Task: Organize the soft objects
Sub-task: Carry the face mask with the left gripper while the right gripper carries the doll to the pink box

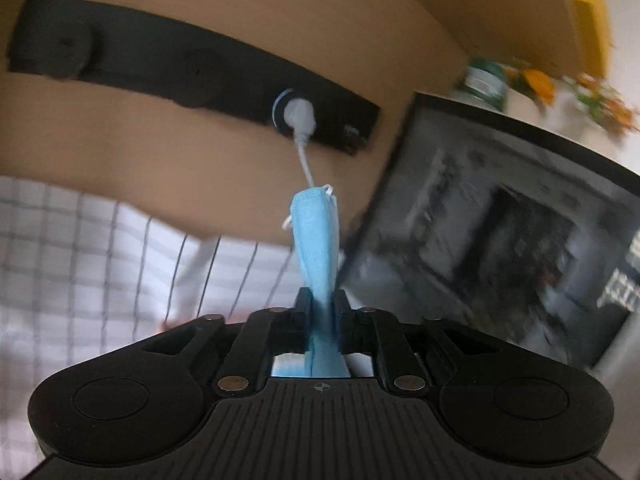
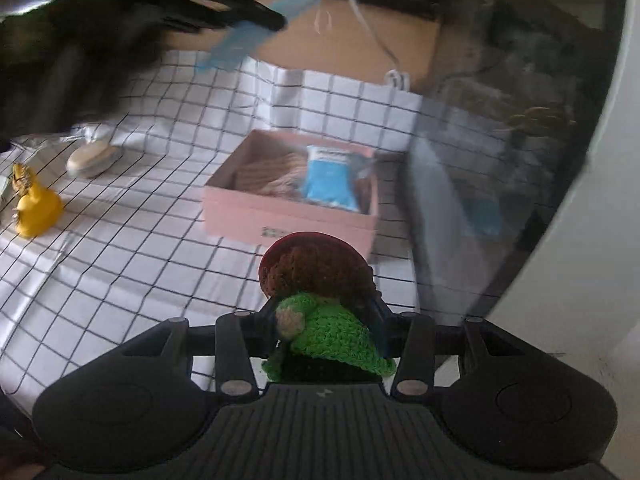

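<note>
Right gripper point(image 2: 324, 308) clamps the crocheted toy with green body and brown cap point(image 2: 320, 300); carry it ahead and lower it into the open pink cardboard box point(image 2: 288, 220). Left gripper point(image 1: 322, 304) pinches the folded blue face mask point(image 1: 316, 240), box beyond its view, backdrop blurred

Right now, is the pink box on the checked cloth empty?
No, the pink box already holds a blue packet and a beige knitted thing.

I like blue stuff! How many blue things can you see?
2: a blue face mask pinched in the left gripper, and a blue packet inside the pink box. More may be hidden.
</note>
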